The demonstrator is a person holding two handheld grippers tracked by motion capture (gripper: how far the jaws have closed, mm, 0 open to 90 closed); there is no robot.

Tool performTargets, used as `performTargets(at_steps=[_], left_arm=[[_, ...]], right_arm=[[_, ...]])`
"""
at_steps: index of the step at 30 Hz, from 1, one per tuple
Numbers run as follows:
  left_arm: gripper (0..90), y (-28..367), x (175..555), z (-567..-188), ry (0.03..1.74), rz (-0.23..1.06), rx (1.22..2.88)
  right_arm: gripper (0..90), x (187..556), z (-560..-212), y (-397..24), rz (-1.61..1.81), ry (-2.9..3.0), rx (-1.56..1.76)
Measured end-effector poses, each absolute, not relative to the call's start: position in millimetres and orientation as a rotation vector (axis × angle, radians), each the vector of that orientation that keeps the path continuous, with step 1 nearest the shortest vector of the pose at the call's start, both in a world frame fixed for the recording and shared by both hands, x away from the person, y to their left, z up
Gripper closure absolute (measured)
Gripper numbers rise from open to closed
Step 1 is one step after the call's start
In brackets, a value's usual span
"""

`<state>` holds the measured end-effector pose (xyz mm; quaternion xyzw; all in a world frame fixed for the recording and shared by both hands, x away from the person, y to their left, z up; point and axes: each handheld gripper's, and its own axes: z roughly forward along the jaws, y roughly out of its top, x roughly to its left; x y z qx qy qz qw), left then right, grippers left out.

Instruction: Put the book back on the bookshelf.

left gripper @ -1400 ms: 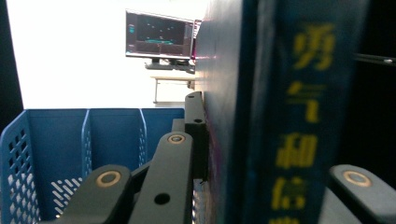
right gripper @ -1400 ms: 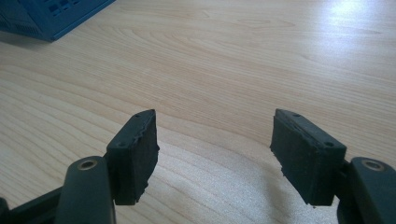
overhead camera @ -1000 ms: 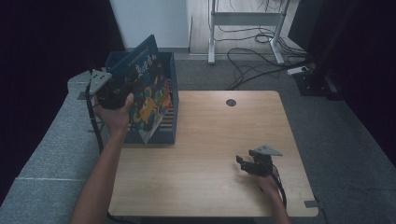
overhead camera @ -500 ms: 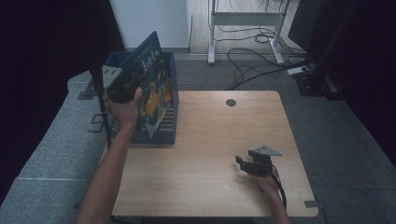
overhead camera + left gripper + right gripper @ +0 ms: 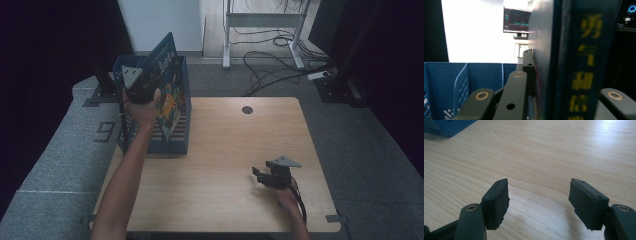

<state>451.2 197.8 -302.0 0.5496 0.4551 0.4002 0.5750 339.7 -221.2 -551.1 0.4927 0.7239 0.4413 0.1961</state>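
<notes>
Since the earlier frames, left arm has carried the book inward from the crate's outer left edge to over the crate interior; book now tilts above the dividers. Right hand has not shifted.

Near: right gripper point(image 5: 259, 175) rests low on the wooden table point(image 5: 230, 150), near its front right. Jaws stand wide apart, nothing between them, bare wood grain beyond the pads point(image 5: 496, 202).

Mid: left gripper point(image 5: 136, 82) held up over the blue crate point(image 5: 165, 142), which sits at the table's left edge. Jaws clamp the book point(image 5: 167, 87) near its spine; in the left gripper view the dark cover runs up between the jaws, yellow characters on the spine point(image 5: 586, 62) just beside the right-hand one.

Handling, as judged: hardcover-looking, stiff, moderate weight, glossy cover likely slick. Grip close to the spine looks the right place; a hold on the open edge would let the cover flex and the block swing. Tilt suggests it hangs off-centre, so it may rotate in the pads.

Far: crate divider point(image 5: 461, 82) below left, bright wall and a monitor point(image 5: 516, 20) beyond.
</notes>
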Motion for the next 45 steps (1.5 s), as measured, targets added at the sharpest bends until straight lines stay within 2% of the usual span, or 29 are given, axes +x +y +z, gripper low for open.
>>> performTargets(at_steps=[29,45], left_arm=[[82.4,178.0,477.0,-322.4,1.086,0.987,1.297],[82.3,169.7,487.8,-358.1,1.119,0.988,1.352]], right_arm=[[31.0,339.1,-551.3,-220.0,1.237,2.026,1.383],[30.8,339.2,-551.4,-219.7,1.235,2.032,1.378]])
